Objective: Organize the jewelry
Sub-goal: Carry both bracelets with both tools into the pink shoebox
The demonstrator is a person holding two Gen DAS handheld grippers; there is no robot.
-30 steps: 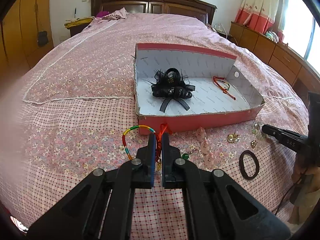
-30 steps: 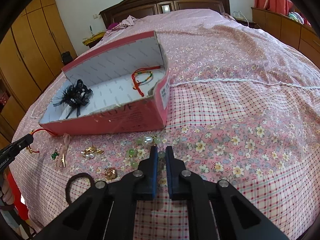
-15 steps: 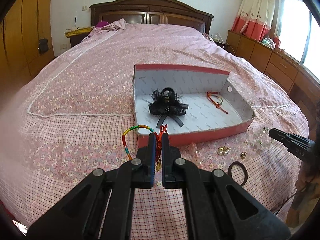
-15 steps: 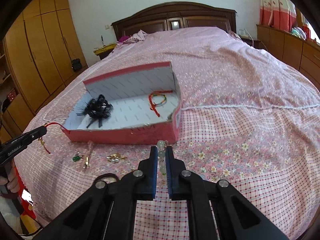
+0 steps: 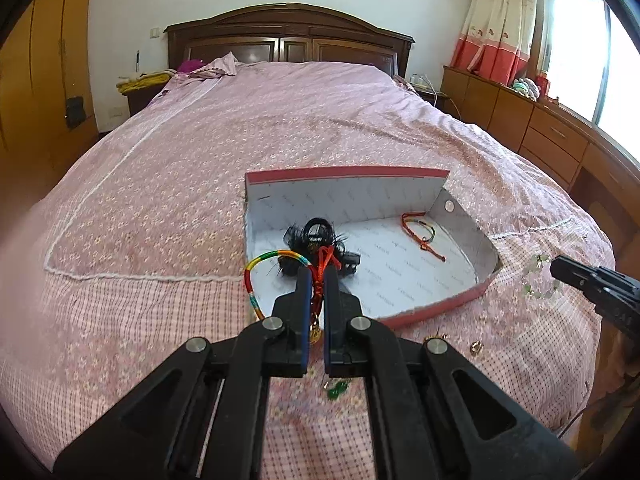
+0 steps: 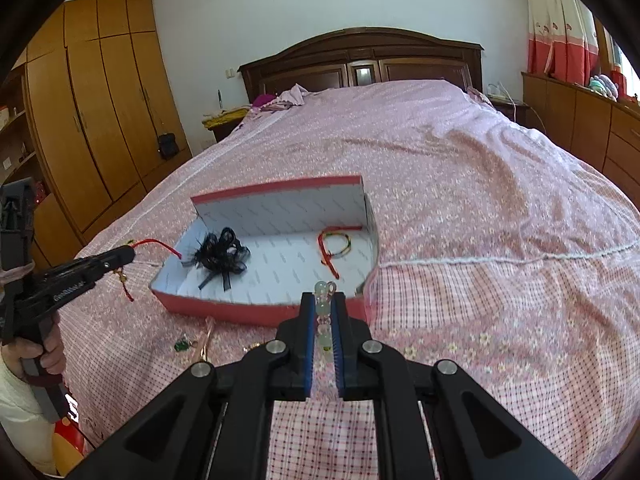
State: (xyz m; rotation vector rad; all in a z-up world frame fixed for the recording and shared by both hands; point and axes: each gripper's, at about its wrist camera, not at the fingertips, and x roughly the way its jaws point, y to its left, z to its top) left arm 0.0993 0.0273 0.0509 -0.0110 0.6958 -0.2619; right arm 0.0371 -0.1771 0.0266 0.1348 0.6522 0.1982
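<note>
A pink cardboard box (image 5: 436, 310) (image 6: 240, 312) lies open on the bed, holding a black feathered hair bow (image 5: 316, 240) (image 6: 222, 254) and a red cord bracelet (image 5: 420, 234) (image 6: 334, 246). My left gripper (image 5: 318, 276) is shut on a rainbow cord bracelet (image 5: 256, 268) with a red tassel, lifted over the box's near left corner; it also shows at the left of the right wrist view (image 6: 124, 256). My right gripper (image 6: 324, 300) is shut on a pale green bead bracelet (image 6: 324, 312), held above the box's near right corner; it enters the left wrist view from the right (image 5: 560, 268).
Small pieces stay on the pink floral bedspread (image 5: 160, 208) in front of the box: a green pendant (image 5: 335, 390) (image 6: 181, 346) and gold earrings (image 5: 476, 347). Wooden wardrobes (image 6: 100, 120) stand left, a headboard (image 6: 360, 64) far behind, drawers (image 5: 540, 128) right. A hand (image 6: 36, 354) grips the left tool.
Both grippers have risen off the bedspread with their bracelets and now hover at the box's front edge. The bead bracelet left the cover and hangs from the right jaws.
</note>
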